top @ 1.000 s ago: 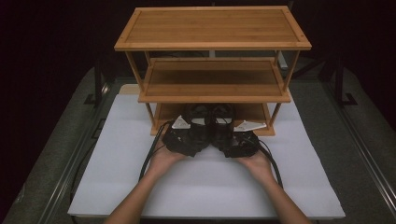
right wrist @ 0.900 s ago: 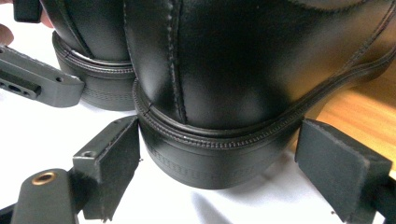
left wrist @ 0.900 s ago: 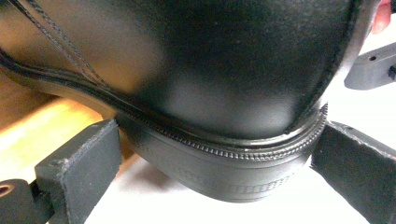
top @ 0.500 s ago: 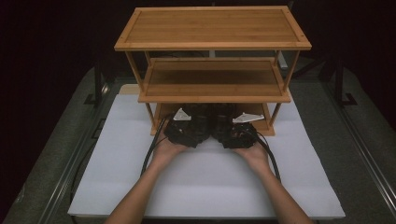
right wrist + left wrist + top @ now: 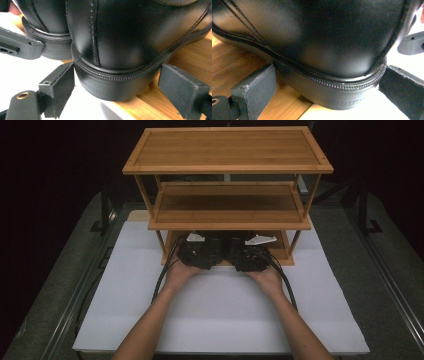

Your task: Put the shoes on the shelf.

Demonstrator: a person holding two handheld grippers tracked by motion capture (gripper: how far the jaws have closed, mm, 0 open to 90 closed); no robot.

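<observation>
two black shoes at the lip of the bottom shelf

the left tongs (image 5: 322, 100) stand with their two black pads either side of the heel of a glossy black leather shoe (image 5: 319, 42); the left pad sits close against the sole's edge and the right one near it, but whether they press cannot be told. the right tongs (image 5: 117, 93) straddle the heel of the second black leather shoe (image 5: 120, 37) with jaws spread wide, the left pad at the welt, the right pad apart from it, so this looks like an open bracket, not a firm grip.

in the high view both hands (image 5: 182, 275) (image 5: 265, 280) hold the tongs side by side at the front of the lowest tier of a three-tier bamboo shoe rack (image 5: 227, 150) standing on a white mat (image 5: 220, 320) on the grey counter (image 5: 390, 285).

judged from this, the pair is nearly shelved: each heel overhangs the wooden edge, part over the white mat. what seems left is to push the shoes fully in and draw the tongs away. the upper tiers are bare.

raised lettering runs along the left shoe's heel sole (image 5: 348, 102), too blurred to read.
</observation>
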